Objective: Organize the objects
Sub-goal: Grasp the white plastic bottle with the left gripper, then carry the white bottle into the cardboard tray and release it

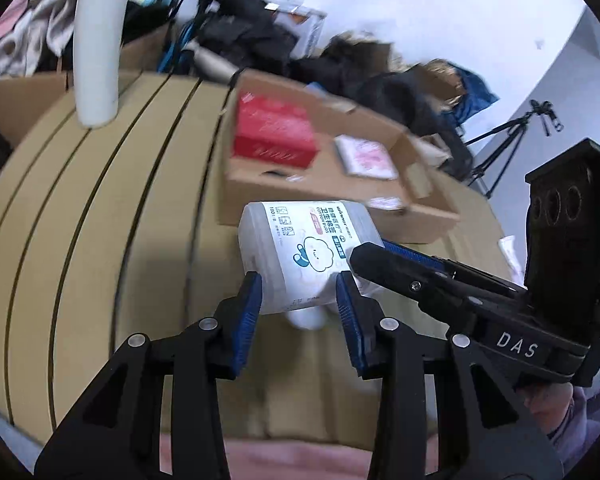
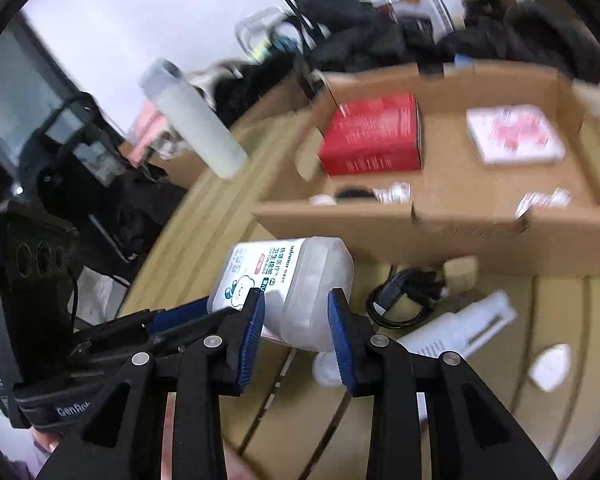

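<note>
The cotton-bud tub [image 1: 300, 252], a translucent plastic container with a printed label, hung above the counter [image 1: 100, 200] with both tools closed on it at once: the left tool [image 1: 300, 300] pinched its near end between its blue pads [image 1: 250, 312], and the right tool [image 2: 296, 312] gripped it from the other side, its fingers showing in the left wrist view as a dark arm reaching in from the right. The tub's long axis ran away from the left tool toward the open cardboard box [image 2: 440, 236], which lay just ahead and slightly right, its near wall close beyond the tub's far end. Inside the box sat a red carton [image 2: 374, 136] and a pink-printed packet [image 2: 514, 134], with bare floor between them. The move ahead seemed to turn on which tool let go, since neither was clearly nearer; the box lay straight ahead of both. A white spray bottle [image 2: 460, 332], a coiled black cable [image 2: 404, 296] and a small white piece [image 2: 550, 366] lay on the counter below, and a tall white bottle [image 1: 96, 40] stood farther back.
</note>
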A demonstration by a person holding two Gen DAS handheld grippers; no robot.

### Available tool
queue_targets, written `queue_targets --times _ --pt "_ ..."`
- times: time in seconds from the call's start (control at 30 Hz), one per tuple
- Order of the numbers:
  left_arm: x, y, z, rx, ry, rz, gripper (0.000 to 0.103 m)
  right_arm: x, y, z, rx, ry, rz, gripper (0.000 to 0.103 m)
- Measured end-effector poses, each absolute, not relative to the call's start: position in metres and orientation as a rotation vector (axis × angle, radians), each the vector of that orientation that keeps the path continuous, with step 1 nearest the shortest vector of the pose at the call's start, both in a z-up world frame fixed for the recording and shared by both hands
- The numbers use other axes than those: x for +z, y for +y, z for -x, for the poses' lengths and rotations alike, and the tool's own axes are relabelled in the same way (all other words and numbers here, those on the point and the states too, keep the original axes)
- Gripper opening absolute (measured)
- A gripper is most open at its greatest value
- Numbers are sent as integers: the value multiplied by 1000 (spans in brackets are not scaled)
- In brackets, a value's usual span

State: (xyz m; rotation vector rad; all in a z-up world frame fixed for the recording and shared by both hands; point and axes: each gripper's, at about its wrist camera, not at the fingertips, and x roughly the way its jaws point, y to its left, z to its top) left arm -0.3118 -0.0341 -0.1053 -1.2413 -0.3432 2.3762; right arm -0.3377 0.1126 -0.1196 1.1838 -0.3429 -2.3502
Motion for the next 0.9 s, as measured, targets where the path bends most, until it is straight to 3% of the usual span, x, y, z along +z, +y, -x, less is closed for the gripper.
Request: queue_targets --times 0.17,0.47,0.67,0.9 --pt "-83 13 253 2311 -380 1206 34 -81 164 269 -2397 -290 -1152 36" --pt "-73 93 204 2201 -264 1188 35 -68 258 191 -2514 -478 -1173 36" --pt "-52 108 243 2274 -208 1161 35 -56 269 221 -2534 -470 -1090 35" --pt "-38 133 342 2310 -185 1151 34 -45 287 324 -2530 -503 -1035 35"
